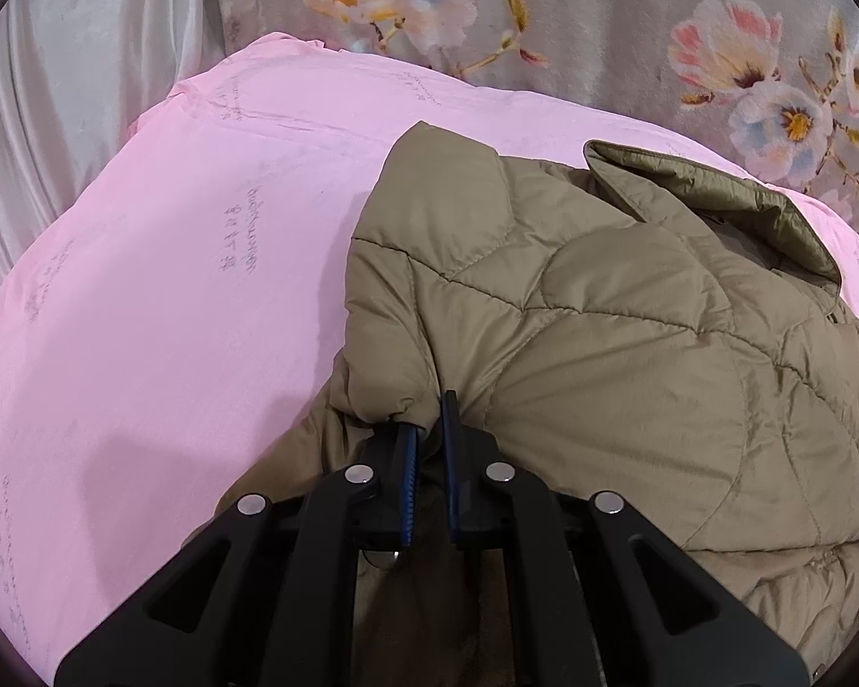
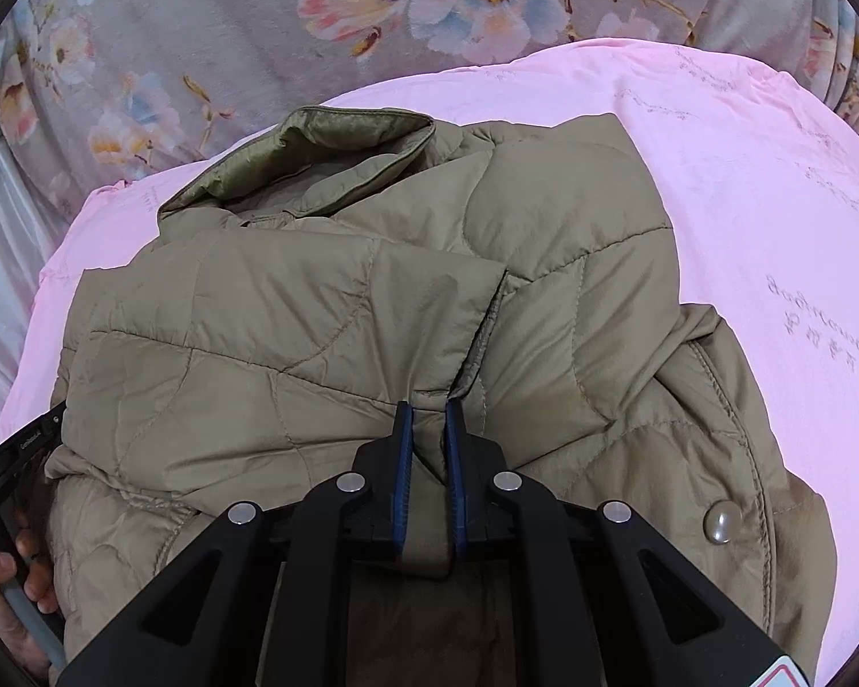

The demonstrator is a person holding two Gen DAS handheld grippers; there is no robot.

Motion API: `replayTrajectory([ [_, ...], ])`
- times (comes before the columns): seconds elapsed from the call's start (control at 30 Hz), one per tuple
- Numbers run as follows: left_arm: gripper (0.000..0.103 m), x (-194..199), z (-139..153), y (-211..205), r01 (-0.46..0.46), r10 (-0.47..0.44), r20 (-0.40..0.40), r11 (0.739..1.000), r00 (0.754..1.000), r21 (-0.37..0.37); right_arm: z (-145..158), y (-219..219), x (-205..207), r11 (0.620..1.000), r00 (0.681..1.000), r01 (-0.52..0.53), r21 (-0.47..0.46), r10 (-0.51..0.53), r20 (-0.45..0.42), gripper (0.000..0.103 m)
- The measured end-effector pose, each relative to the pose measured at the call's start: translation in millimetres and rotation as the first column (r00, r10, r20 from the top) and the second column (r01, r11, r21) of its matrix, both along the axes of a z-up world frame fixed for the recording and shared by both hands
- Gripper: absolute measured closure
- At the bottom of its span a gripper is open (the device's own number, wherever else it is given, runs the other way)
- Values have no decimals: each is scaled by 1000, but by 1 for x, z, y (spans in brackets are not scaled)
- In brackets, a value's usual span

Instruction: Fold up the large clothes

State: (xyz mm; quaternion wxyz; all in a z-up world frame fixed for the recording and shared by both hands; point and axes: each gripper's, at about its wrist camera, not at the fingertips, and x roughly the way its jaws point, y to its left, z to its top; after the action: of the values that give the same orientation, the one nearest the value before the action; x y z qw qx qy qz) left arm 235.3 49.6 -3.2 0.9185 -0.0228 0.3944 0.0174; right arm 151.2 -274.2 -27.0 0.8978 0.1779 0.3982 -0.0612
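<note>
A tan quilted jacket [image 1: 630, 309] lies partly folded on a pink sheet [image 1: 172, 263], collar at the far side. In the left wrist view my left gripper [image 1: 429, 423] is shut on a bunched edge of the jacket, fabric pinched between its blue pads. From the right wrist camera the same jacket [image 2: 326, 309] fills the middle, with a folded panel on top and a snap button [image 2: 721, 522] at the right. My right gripper [image 2: 429, 421] is shut on the near edge of that folded panel. The left gripper's body and a hand [image 2: 6, 589] show at the lower left edge.
The pink sheet [image 2: 773, 200] spreads around the jacket on both sides. Behind it lies a grey floral blanket [image 1: 601, 17], and pale satin fabric [image 1: 57, 86] hangs at the far left.
</note>
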Motion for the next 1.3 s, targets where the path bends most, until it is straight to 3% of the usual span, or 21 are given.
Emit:
replayTrajectory([
  [0.3,94,-44,8,18,12,-12,6,1000,1000,-15,6,6,-33,1000,1000,-19,-3,19,-13,90],
  [0.37,94,-50,22,24,25,-25,4,1000,1000,-19,18,1,-36,1000,1000,-4,-28,3,-27,80],
  [0.47,88,-58,58,30,42,-41,60,999,997,-26,47,-6,-46,997,998,41,-63,-38,45,64],
  [0.53,79,-55,82,25,60,-57,98,998,994,-32,71,-4,-44,997,995,35,-62,-29,96,61],
  [0.63,76,-37,99,-4,126,-121,101,991,988,-47,90,19,-25,998,991,-47,-50,53,123,61],
  [0.73,76,-17,89,-48,193,-192,60,981,980,-13,86,50,4,989,984,-142,-39,145,102,61],
  [0.9,75,1,32,-93,238,-237,-42,970,971,47,45,86,41,973,977,-211,-92,212,-5,61],
  [1.03,75,-4,13,-95,232,-234,11,968,972,93,21,92,40,972,977,-212,-102,215,14,61],
  [1.3,74,-7,9,-100,221,-225,19,965,974,144,13,94,33,971,978,-199,-133,205,33,60],
])
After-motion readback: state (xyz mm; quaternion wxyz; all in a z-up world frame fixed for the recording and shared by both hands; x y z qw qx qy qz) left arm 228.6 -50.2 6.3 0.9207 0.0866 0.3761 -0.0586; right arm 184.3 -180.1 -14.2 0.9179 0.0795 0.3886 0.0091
